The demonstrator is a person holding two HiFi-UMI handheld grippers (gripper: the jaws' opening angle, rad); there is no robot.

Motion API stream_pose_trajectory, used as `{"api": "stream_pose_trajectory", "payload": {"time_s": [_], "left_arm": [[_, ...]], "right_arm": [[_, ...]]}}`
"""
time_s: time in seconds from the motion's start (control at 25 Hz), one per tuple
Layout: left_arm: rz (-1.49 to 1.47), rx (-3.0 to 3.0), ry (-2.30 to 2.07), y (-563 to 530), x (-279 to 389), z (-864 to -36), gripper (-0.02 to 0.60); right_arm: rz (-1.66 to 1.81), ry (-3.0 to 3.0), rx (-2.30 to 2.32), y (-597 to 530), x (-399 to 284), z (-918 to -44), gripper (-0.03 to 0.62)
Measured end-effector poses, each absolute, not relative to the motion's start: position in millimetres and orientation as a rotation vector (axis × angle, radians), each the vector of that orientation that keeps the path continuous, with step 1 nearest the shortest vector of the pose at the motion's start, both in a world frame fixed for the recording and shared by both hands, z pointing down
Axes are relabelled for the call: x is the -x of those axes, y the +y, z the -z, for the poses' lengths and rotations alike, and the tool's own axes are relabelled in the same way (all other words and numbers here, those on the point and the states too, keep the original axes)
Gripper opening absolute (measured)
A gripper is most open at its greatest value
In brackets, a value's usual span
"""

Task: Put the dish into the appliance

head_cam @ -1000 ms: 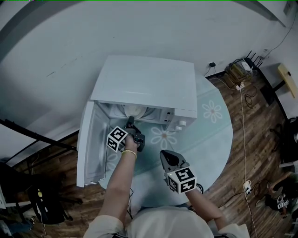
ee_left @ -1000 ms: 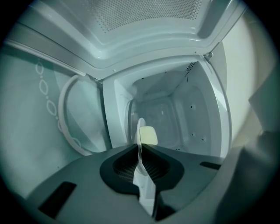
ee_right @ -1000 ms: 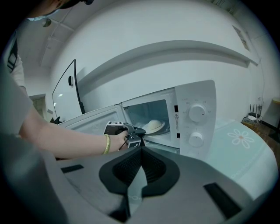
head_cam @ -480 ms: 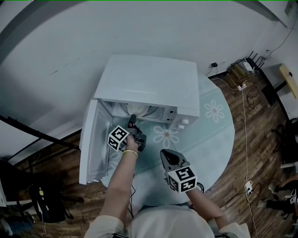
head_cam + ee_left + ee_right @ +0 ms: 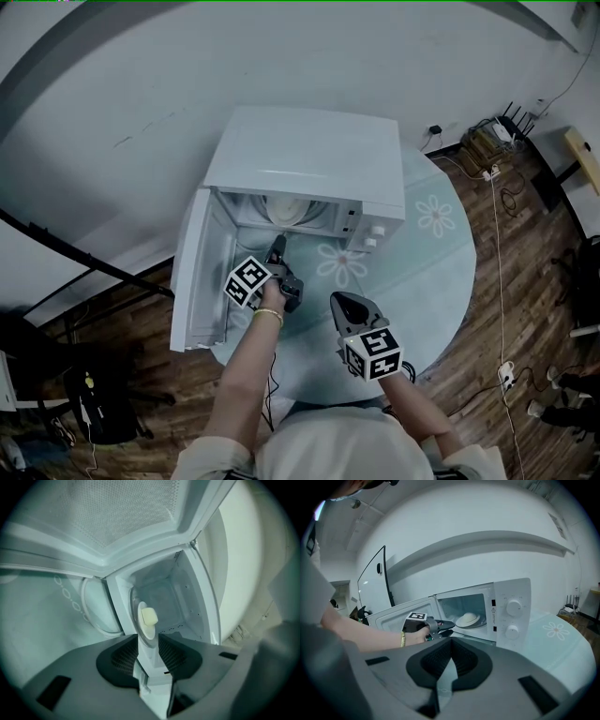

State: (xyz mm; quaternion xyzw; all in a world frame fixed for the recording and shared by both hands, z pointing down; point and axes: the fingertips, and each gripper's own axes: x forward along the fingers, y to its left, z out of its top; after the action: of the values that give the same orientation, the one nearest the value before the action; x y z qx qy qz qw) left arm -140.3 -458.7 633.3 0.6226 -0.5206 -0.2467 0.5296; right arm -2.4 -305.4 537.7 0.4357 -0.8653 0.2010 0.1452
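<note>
Standing by the round table (image 5: 459, 291), which is covered w/ a pale cloth (image 5: 412, 281) printed w/ daisies, one sees a white microwave (image 5: 309, 155) on it. Its door (image 5: 192, 281) is swung fully open toward the person's left side. The dish (image 5: 289, 208), a pale plate, lies flat inside the cavity, approx. in the middle.

L gripper (image 5: 277, 246) is held right in front of the opening. Its tips point at the dish and are near the rim, but not on it. Its jaws have just been opening and now stand wide apart, and the pads press on nothing. In the left gripper view the dish (image 5: 146, 623) shows through the gap of the L gripper (image 5: 148, 644), further in, w/ a small cream-coloured lump (image 5: 149, 616) on it. That view is rolled, so the plate looks as if on edge.

R gripper (image 5: 339, 300) is back from the microwave, above the cloth and well apart from the dish. Its jaws are closed together at the tips, w/ nothing between them. The right gripper view looks over the R gripper (image 5: 450, 644) to the dish (image 5: 468, 619) inside the cavity, w/ the L gripper's tips just beside its front rim. Two round knobs (image 5: 513, 606) sit on the panel right of the opening.

Around the table is a dark wood floor (image 5: 525, 309), w/ some cables (image 5: 492, 187) near the wall.
</note>
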Motion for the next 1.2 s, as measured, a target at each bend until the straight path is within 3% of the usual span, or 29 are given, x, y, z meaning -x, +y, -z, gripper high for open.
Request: {"api": "stream_pose_trajectory", "payload": {"time_s": [0.36, 0.68, 1.2], "left_arm": [[0.501, -1.643, -1.275, -403, 138, -596, 0.111], [0.38, -1.766, -1.292, -346, 132, -573, 0.015], [0.191, -1.915, -1.313, -250, 128, -535, 0.009]], "right_arm": [[-0.56, -2.489, -1.298, -274, 5, -529, 0.005], [-0.541, -2.491, -1.309, -243, 10, -522, 0.005], [-0.572, -2.497, -1.376, -196, 5, -511, 0.005]]}}
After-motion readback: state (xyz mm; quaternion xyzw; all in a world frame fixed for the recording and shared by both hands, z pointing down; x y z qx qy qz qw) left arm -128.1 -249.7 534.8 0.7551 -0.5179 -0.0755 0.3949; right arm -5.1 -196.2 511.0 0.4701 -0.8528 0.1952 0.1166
